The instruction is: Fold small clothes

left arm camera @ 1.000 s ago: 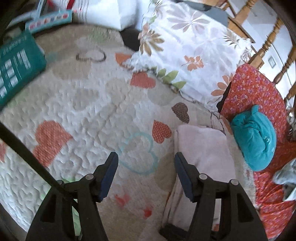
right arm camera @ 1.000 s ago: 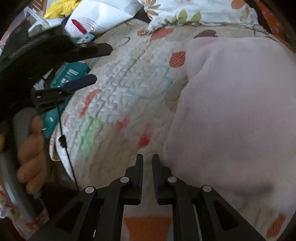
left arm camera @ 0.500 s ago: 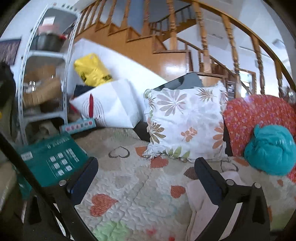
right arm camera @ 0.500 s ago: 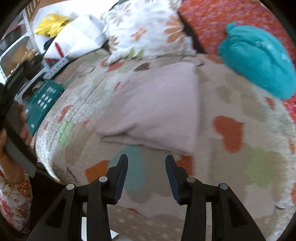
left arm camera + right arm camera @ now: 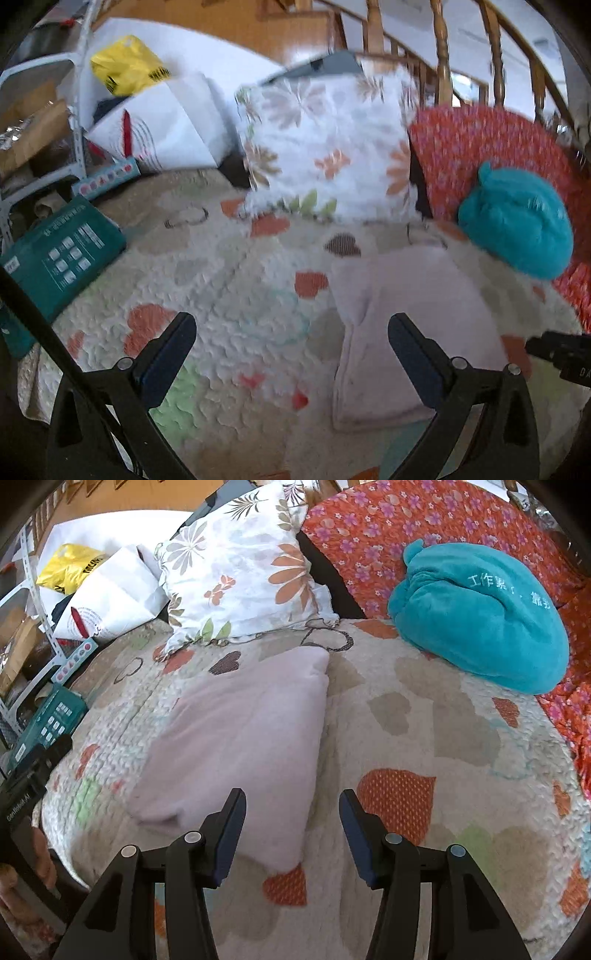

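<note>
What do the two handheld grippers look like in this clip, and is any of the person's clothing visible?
Both the left gripper and the right gripper are black plastic frames with silver pivot screws and two flat fingers faced with dark blue pads. A thin black cable crosses the left wrist view. The left unit's body carries white lettering. A floral-print sleeve shows at the lower left.

folded cloth (image 5: 243, 738): on quilt (image 5: 424, 738), middle, toward its left edge | pillow (image 5: 240, 572): at quilt's far edge, behind cloth | plush bundle (image 5: 480, 616): far right corner | box (image 5: 48, 720): off left edge
</note>
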Tool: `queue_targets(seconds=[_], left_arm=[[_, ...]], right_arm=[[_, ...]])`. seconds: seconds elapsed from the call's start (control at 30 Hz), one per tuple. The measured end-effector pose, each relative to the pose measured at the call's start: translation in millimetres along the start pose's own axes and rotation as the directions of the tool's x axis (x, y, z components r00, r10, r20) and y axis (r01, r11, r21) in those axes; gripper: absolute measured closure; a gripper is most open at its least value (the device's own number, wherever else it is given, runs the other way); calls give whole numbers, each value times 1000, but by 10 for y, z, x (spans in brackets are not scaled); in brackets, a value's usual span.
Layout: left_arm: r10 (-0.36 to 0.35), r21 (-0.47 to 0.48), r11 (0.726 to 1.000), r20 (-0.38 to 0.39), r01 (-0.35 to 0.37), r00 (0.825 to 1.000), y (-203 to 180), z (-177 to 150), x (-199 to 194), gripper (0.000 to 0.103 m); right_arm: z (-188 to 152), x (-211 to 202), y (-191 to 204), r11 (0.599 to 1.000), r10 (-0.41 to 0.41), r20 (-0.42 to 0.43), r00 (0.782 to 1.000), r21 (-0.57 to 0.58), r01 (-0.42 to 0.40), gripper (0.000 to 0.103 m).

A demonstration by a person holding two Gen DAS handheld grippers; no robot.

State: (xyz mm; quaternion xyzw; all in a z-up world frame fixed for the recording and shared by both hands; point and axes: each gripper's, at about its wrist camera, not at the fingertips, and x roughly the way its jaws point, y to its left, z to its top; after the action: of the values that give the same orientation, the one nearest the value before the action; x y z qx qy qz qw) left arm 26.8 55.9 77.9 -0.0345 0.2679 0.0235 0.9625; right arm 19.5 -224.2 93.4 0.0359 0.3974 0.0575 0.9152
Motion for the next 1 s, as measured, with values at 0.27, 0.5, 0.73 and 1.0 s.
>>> queue_targets(seconds=[0.27,0.5,0.73,1.0], left_arm=[[28,-22,999,-189,-33,982,-61,-141,455,0],[23,-25,999,-235,-30,972,-91,-177,547,0],[20,-15,1000,-260,-25,965,-38,-197,571,0],[23,-21,999,-256,-30,966,14,-203,528,0]], right_arm=[[-95,151,-101,1000,-3,-21,1000,5,3,45],[-171,162,84,996,-29,-20,999,-87,27,39],[-211,249,155,993,-33,-44,998,-115,28,37],[-263,295,143,993,-58,-60,996,-102,52,34]])
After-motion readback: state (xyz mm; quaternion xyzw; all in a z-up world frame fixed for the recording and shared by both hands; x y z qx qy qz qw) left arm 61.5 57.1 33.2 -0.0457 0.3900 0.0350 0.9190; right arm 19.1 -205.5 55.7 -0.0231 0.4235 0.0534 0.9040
